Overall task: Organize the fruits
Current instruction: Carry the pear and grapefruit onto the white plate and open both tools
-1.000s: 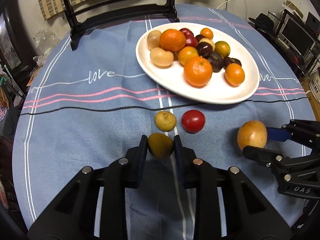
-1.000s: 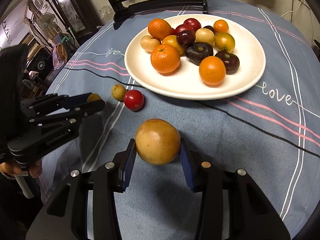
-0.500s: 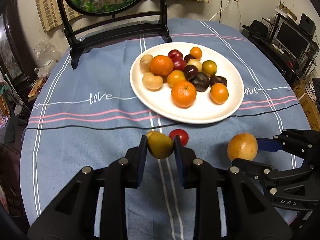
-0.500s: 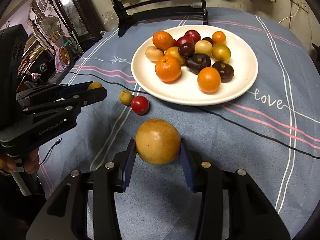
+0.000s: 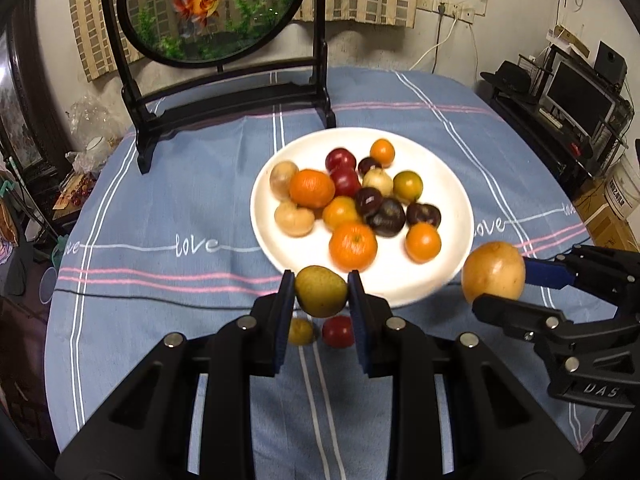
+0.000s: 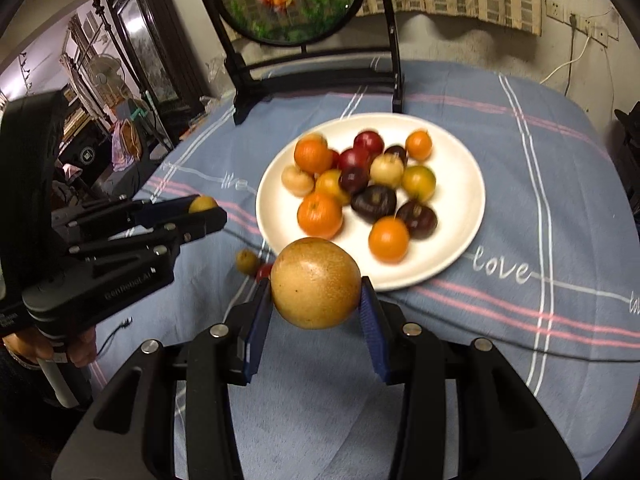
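Left wrist view: the left tool [image 5: 321, 292] is clamped on a small greenish-yellow fruit [image 5: 321, 290], the right tool [image 6: 316, 294] on a larger golden fruit [image 6: 315, 282], both carried above the desk [image 5: 180, 200]. Next, I judge, each must be lowered into a free spot on the white plate [image 5: 452, 188] without knocking the fruit piled there. Beyond the nearer fruit, only this view clearly shows a yellow fruit [image 5: 300, 331] and a red fruit [image 5: 338, 331] left on the cloth; the right wrist view alone shows the hand [image 6: 82, 350] gripping the left tool.

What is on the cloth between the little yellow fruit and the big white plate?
Only bare blue tablecloth; the right wrist view shows it between yellow fruit and plate.
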The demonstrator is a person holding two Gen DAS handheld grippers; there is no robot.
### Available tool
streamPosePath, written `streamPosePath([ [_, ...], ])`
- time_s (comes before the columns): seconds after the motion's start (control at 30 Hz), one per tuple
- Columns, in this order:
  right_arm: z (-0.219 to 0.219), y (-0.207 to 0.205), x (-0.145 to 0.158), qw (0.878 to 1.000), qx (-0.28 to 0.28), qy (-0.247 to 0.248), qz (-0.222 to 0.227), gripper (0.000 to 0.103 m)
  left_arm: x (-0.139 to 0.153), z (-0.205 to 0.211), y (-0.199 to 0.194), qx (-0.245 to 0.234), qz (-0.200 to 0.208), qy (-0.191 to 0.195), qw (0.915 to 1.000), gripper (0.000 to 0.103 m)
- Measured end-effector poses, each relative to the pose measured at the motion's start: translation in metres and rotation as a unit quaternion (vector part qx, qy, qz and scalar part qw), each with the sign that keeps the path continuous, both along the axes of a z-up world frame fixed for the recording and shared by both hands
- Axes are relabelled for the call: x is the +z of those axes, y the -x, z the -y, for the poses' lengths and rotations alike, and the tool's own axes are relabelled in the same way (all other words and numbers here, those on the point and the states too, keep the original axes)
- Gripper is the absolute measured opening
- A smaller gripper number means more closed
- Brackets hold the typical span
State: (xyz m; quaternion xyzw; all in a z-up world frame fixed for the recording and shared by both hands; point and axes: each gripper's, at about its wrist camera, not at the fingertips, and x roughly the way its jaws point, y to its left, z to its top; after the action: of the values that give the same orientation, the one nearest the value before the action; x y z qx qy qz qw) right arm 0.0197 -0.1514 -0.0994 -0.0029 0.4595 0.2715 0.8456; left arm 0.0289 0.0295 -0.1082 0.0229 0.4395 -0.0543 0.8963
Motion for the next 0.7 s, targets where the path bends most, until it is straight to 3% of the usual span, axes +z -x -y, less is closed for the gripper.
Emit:
streamPosePath([
  [0.4,0.010,-0.024,0.011,0.999,-0.024,-0.007,0.020,0.043,0.009,0.000,-0.030,0.007,0.009,0.006,0.9999,0.027],
  [0.7,0.006,-0.062,0.002,0.999,-0.045,0.002,0.015,0.043,0.004,0.009,-0.067,0.012,0.002,0.001,0.9999,0.027],
])
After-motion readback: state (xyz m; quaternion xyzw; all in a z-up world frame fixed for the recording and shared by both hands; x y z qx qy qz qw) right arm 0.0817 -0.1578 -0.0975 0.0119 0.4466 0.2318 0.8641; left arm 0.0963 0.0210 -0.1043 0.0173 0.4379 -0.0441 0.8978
